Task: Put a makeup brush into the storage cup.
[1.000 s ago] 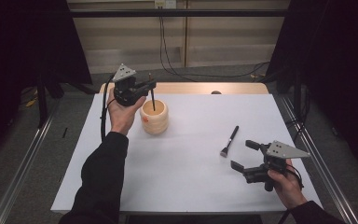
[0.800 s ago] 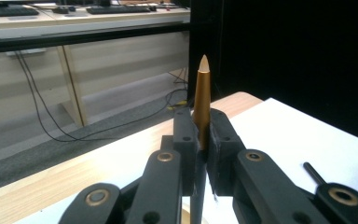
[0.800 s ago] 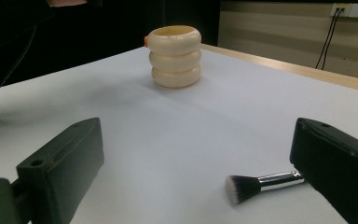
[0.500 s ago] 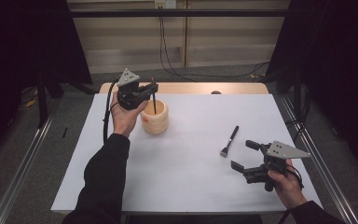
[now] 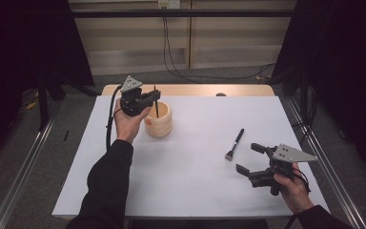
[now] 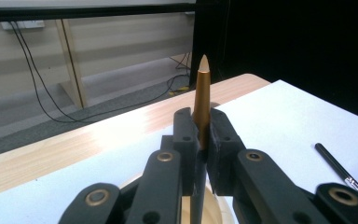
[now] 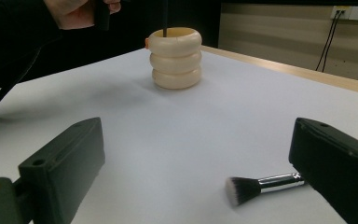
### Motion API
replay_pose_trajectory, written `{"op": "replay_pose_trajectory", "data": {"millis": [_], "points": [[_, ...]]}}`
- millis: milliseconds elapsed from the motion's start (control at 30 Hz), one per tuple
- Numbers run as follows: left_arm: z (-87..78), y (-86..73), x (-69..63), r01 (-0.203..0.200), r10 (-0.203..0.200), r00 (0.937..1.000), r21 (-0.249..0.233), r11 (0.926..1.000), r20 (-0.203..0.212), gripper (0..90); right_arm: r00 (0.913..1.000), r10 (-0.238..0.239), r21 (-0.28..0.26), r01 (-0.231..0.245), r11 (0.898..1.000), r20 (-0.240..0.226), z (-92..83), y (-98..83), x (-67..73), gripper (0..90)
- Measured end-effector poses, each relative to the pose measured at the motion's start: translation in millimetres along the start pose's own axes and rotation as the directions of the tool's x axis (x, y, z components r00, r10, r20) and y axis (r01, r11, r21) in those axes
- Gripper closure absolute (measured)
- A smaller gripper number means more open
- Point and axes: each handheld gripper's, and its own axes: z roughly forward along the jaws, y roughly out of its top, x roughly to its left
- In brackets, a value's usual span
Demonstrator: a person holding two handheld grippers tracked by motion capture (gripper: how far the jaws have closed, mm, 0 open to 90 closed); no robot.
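Observation:
A cream ribbed cup [image 5: 159, 123] stands on the white table at the back left. Above its left rim my left gripper [image 5: 154, 98] is shut on a slim brush handle [image 5: 156, 109] that stands upright, its lower end down inside the cup. In the left gripper view the jaws of the left gripper [image 6: 202, 133] clamp the gold-tipped handle [image 6: 202, 88] over the cup's rim [image 6: 221, 207]. At the front right, my right gripper [image 5: 248, 158] is open just above the table. A black makeup brush [image 5: 234, 144] lies near it; the right gripper view has this brush [image 7: 261, 184] by the right jaw of that gripper [image 7: 198, 140], with the cup [image 7: 175, 58] farther off.
The white sheet [image 5: 200, 181] covers the table except a wooden strip [image 5: 195, 90] along the far edge. Metal rails [image 5: 24, 162] run along both sides. Cables [image 5: 171, 57] trail on the floor behind. Dark curtains hang at left and right.
My left hand has sunk a little and drifted right, taking the held brush deeper into the cup. The right hand and the brush on the table have stayed put.

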Motion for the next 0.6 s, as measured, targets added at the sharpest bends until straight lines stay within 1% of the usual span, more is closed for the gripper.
{"op": "replay_pose_trajectory", "data": {"millis": [67,100,133,167,267,300,367,400,467,500,533,567,600], "points": [[0.7,-1.5,0.3,0.005,-0.005,1.0000,-0.005,1.0000,0.002,83.7,1.0000,-0.002,-0.002,0.002,1.000,0.000,-0.3,0.1,-0.2,2.9],[1.1,-2.3,0.5,0.006,-0.006,1.0000,-0.005,1.0000,-0.001,83.7,1.0000,0.002,-0.004,-0.002,1.000,-0.001,-0.4,0.2,-0.2,2.9],[1.1,-2.7,1.0,0.002,-0.002,0.9999,0.001,1.0000,-0.013,83.7,1.0000,0.001,-0.004,-0.001,1.000,0.000,-0.5,0.2,-0.2,2.9],[1.9,-4.2,1.4,0.012,-0.012,0.9999,-0.005,0.9999,-0.006,83.7,1.0000,-0.002,-0.002,0.002,1.000,-0.001,-0.7,0.2,-0.2,2.9],[3.2,-7.5,1.2,0.016,-0.016,0.9998,-0.001,0.9999,-0.007,83.7,1.0000,0.000,-0.002,0.000,1.000,-0.001,-0.6,0.2,0.3,2.9],[3.8,-8.3,1.6,0.007,-0.007,1.0000,-0.003,1.0000,0.003,83.7,1.0000,-0.001,-0.002,0.001,1.000,-0.002,-0.6,0.2,0.3,2.9],[4.7,-8.7,0.8,0.010,-0.010,0.9999,-0.003,0.9999,0.009,83.6,1.0000,-0.003,0.000,0.003,1.000,-0.002,-0.1,0.0,0.0,2.9],[4.3,-8.1,-0.2,0.003,-0.003,1.0000,0.002,1.0000,-0.008,83.6,1.0000,-0.004,0.001,0.004,1.000,-0.004,0.1,-0.1,0.0,2.9],[4.2,-7.1,-1.7,0.003,-0.003,1.0000,-0.010,0.9999,0.003,83.5,1.0000,-0.002,-0.001,0.002,1.000,-0.004,0.1,0.1,0.2,3.0],[3.7,-6.6,-2.4,-0.001,0.001,1.0000,-0.005,1.0000,-0.004,83.5,1.0000,-0.002,-0.001,0.002,1.000,-0.004,0.1,0.1,0.4,3.0],[3.9,-6.5,-2.1,0.004,-0.004,1.0000,-0.007,1.0000,-0.005,83.4,1.0000,-0.002,0.000,0.002,1.000,-0.005,0.2,0.0,0.2,3.0],[4.4,-7.1,-0.9,0.015,-0.015,0.9999,-0.012,0.9998,0.004,83.2,1.0000,-0.002,0.001,0.002,1.000,-0.003,0.3,-0.1,0.0,3.0],[4.2,-7.6,0.3,0.022,-0.022,0.9998,-0.007,0.9997,-0.004,83.1,1.0000,0.000,0.001,0.000,1.000,-0.001,0.5,0.0,0.1,3.0]]}}
